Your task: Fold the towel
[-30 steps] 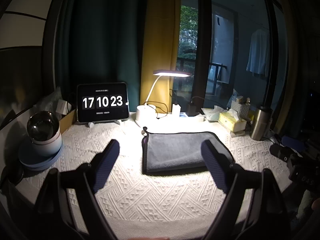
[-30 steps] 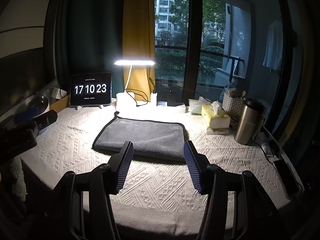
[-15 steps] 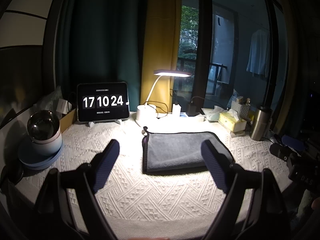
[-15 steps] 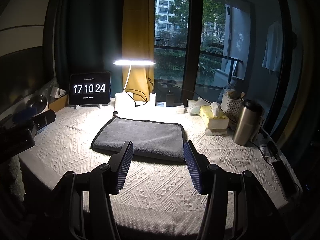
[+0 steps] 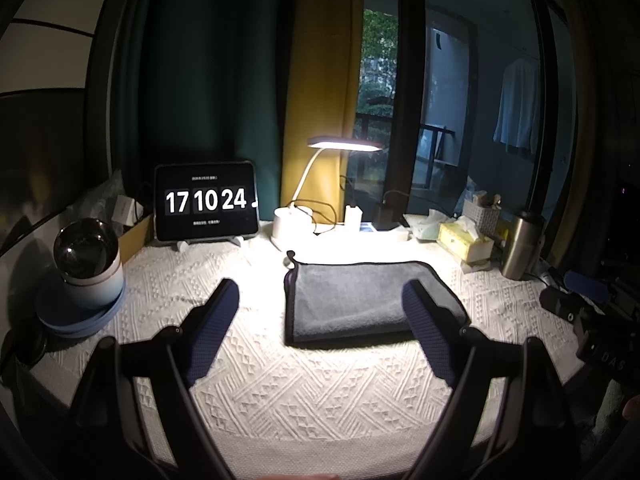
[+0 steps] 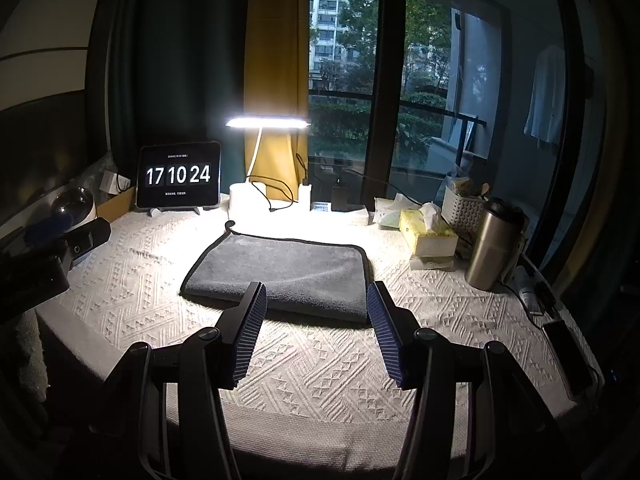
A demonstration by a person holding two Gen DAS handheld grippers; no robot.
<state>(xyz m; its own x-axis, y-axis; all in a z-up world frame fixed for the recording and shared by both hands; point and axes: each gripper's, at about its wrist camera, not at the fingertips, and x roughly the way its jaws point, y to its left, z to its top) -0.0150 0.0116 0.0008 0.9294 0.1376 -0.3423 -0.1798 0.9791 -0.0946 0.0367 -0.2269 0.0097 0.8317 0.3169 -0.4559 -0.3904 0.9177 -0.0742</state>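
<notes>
A grey towel with a black edge (image 5: pixel 360 300) lies folded flat on the white patterned tablecloth, with a small hanging loop at its far left corner; it also shows in the right wrist view (image 6: pixel 288 272). My left gripper (image 5: pixel 320 300) is open and empty, held above the table short of the towel's near edge. My right gripper (image 6: pixel 316 300) is open and empty, just short of the towel's near edge. The right gripper's body shows at the right edge of the left wrist view (image 5: pixel 580 312).
At the back stand a tablet clock (image 5: pixel 206 202), a lit desk lamp (image 5: pixel 344 145) and a charger with cables. A metal bowl on blue plates (image 5: pixel 86 272) is at the left. A tissue box (image 6: pixel 428 232), a white basket and a steel flask (image 6: pixel 494 244) are at the right.
The clock has ticked from 17:10:23 to 17:10:24. The right wrist view has drifted very slightly. Towel and both grippers are otherwise unchanged.
</notes>
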